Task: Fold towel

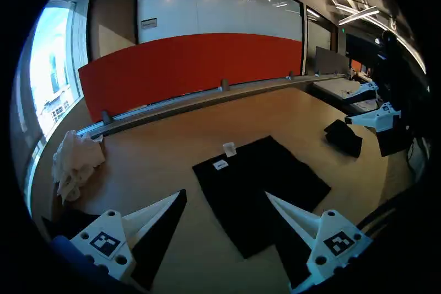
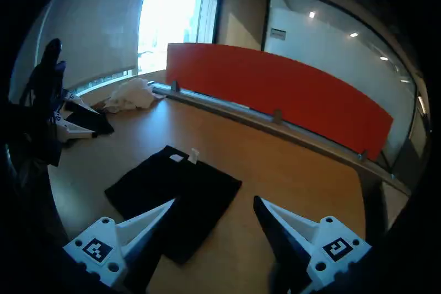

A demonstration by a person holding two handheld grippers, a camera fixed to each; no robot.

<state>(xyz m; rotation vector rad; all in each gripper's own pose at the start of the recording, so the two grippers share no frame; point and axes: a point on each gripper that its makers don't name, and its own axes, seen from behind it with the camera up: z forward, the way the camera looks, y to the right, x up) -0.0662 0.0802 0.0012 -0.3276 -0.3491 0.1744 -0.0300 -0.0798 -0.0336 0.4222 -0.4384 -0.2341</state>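
In the left gripper view, your left gripper (image 1: 225, 193) has its two fingers spread wide apart with nothing between them. Each finger is a white plastic wedge with a black inner face, and each carries a square black-and-white marker (image 1: 105, 242) near its base. Past the tips, the towel (image 1: 259, 189) lies flat on the smooth, pale wooden table (image 1: 165, 156). It is a matte black, roughly four-sided sheet set at an angle to you, and its surface looks even with no clear creases. Two small white tags (image 1: 220, 165) sit at its far edge, one flat and one standing up. Any print on them is too small to read. A crumpled white cloth (image 1: 74, 164) is heaped at the table's left end, well apart from the towel. A long, curved red panel (image 1: 193, 68) runs along the far side of the table. In the right gripper view, your right gripper (image 2: 215, 200) is also parted wide and holds nothing, and its fingers have the same white-and-black wedge shape. The black towel lies ahead and to the left, with its near corner running under the left finger's tip. You can't tell here whether that finger touches it. The white cloth rests far off by the bright window (image 2: 165, 23), and the red panel crosses behind.
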